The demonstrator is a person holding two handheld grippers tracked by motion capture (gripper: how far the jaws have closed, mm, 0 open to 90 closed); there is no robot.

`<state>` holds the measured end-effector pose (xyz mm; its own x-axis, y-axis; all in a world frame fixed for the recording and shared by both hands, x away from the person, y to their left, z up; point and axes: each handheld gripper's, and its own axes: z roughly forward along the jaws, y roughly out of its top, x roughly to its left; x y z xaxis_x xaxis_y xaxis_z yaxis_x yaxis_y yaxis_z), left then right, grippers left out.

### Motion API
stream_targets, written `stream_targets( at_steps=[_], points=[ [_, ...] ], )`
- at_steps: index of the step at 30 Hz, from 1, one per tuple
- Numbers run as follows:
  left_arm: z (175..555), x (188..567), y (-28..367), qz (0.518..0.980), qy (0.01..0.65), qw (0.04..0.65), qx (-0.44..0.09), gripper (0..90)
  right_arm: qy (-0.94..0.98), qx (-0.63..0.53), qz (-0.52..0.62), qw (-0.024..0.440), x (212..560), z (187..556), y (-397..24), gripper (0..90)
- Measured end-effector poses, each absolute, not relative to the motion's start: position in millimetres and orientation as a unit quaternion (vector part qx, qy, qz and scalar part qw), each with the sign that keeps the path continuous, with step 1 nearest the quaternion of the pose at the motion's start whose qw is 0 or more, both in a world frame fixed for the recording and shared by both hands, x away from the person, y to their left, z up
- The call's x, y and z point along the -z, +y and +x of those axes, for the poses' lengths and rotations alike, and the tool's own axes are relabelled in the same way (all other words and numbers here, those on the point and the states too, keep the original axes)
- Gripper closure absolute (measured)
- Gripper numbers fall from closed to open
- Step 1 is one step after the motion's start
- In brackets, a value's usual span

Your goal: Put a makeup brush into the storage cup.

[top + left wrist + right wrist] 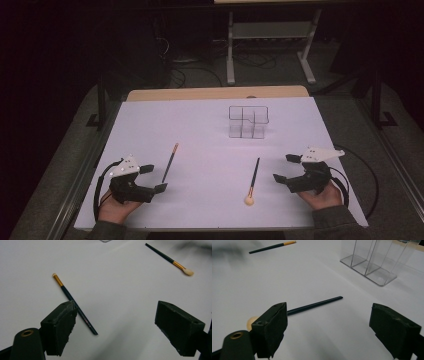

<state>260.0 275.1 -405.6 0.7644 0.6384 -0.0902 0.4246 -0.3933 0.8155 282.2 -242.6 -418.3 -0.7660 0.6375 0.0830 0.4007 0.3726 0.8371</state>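
High view first: nearest to us, our left tool [154, 178] sits low at the left edge of the white tabletop [210, 125], its jaws standing wide apart with nothing between them. Our right tool [286, 168] sits at the right edge, jaws likewise spread and empty. Both rest close to the near edge, well apart from each other.

Between them lie two slim makeup brushes. The puff-tipped brush [253, 181] lies nearer our right tool, just to its left. Its long axis runs almost straight away from us, tilted a little to the right; the round pale head points toward us and the dark handle end points toward the far side. Right gripper view shows that handle [314, 305] crossing behind the tool's left jaw, with the pale head peeking out beside that jaw, untouched by either pad.

The gold-banded brush [170, 162] lies just beside our left tool, on its right. Its axis also runs away from us with a slight rightward lean; the gold ferrule end points to the far side, the dark handle end toward us. Left gripper view shows this brush [75, 303] passing behind the tip of the left jaw; whether they touch we cannot tell.

Farther off, right of centre, stands a clear plastic organiser [247, 121] with upright compartments, well apart from both brushes.
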Motion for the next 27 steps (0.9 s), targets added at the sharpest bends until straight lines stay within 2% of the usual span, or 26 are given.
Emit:
stream_targets(
  at_steps=[27],
  points=[
    [267.2,397.4,277.6,0.828,0.331,0.437,-0.117,20.8,0.822,-0.444,0.331,0.132,417.3,279.0,-244.6,13.7]
  ],
)
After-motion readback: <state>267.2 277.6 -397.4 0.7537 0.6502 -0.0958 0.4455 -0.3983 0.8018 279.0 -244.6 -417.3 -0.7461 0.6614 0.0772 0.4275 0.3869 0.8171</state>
